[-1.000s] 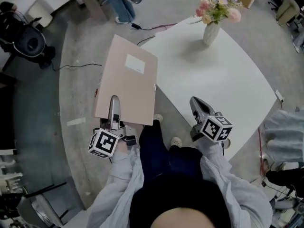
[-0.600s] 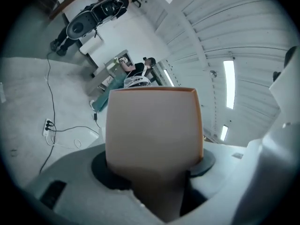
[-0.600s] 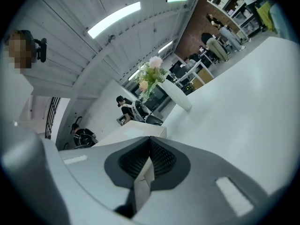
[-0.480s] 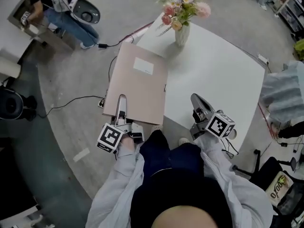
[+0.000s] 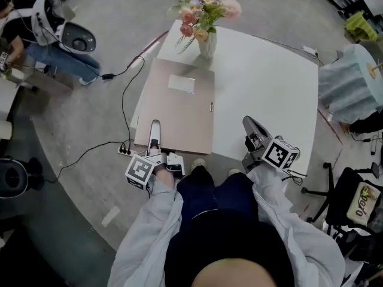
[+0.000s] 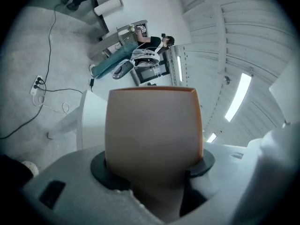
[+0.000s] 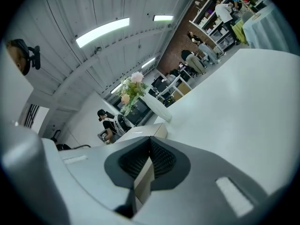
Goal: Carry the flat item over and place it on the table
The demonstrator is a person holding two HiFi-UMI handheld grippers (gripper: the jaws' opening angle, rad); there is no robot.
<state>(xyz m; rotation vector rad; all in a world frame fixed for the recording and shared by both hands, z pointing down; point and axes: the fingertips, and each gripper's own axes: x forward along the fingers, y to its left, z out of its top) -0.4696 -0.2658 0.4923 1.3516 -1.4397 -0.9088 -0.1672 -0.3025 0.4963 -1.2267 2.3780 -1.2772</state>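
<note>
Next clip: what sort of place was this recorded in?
Probably an open office or lab workspace: a white table bearing a vase of flowers, a power strip with cables on the grey floor, an office chair nearby.

beige folder [image 5: 179, 118], white table [image 5: 263, 94], grey floor [image 5: 90, 130]

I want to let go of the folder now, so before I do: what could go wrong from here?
Two risks, I think. The folder has its far edge close to the vase of flowers; pushing it further in could knock that over. Its near edge, where the left claw grips it, lies about at the edge of the table, so released here it might slip off.
</note>
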